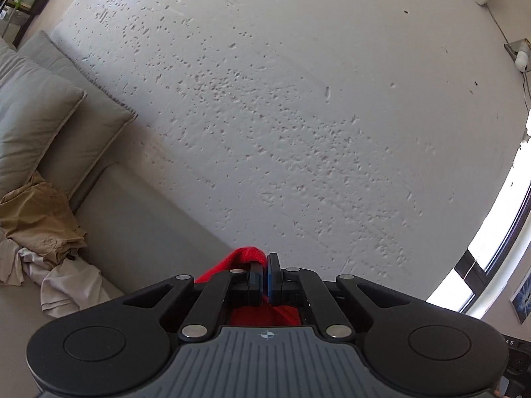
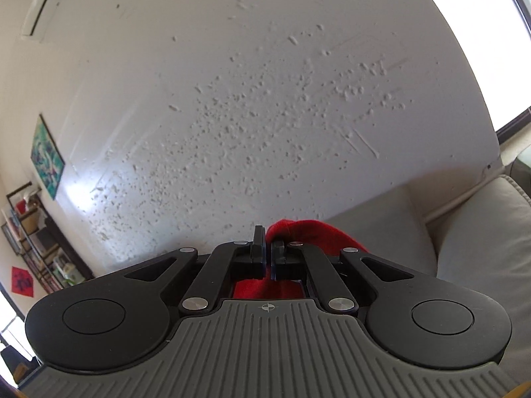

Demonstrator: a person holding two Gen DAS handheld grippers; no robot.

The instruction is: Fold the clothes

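My left gripper [image 1: 264, 267] is shut on a red garment [image 1: 244, 258]; a fold of it bulges out left of the fingers and more shows below them. My right gripper [image 2: 267, 243] is shut on the same red garment [image 2: 312, 230], which bulges out to the right of its fingers. Both grippers are raised and point up at a white pitted wall. Most of the garment hangs out of sight below the grippers.
A grey sofa [image 1: 132, 219] runs below, with cushions [image 1: 30, 116] and a pile of tan and white clothes [image 1: 43, 232] at the left. The sofa also shows in the right wrist view [image 2: 471, 232]. A shelf [image 2: 36, 232] stands far left; windows are at the right.
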